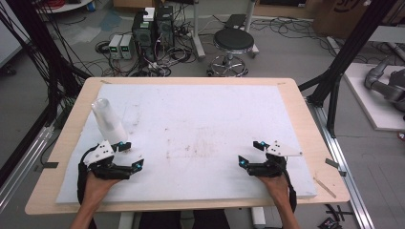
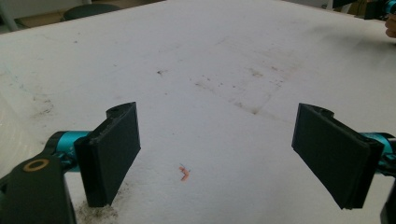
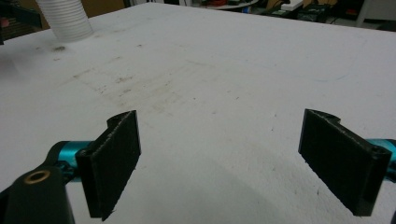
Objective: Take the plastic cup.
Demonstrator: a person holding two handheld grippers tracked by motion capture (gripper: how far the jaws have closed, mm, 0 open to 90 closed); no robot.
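Note:
A stack of translucent white plastic cups point(image 1: 109, 121) stands on the left part of the white foam board point(image 1: 200, 119). My left gripper point(image 1: 132, 155) rests on the board just in front of the stack, pointing right. Its far jaw is close beside the stack's base, and I cannot tell whether they touch. In the left gripper view the left gripper point(image 2: 217, 154) is open over bare board. My right gripper point(image 1: 250, 152) lies near the board's front right, pointing left. The right gripper point(image 3: 219, 158) is open and empty, with the cup stack point(image 3: 65, 18) far off.
The board lies on a wooden table point(image 1: 305, 124). A small orange scrap point(image 2: 184, 172) lies between the left jaws. Faint brown smudges point(image 1: 191, 148) mark the board's middle. Behind the table are a stool point(image 1: 233, 45), computer boxes point(image 1: 153, 31) and cables; black frame posts stand at both sides.

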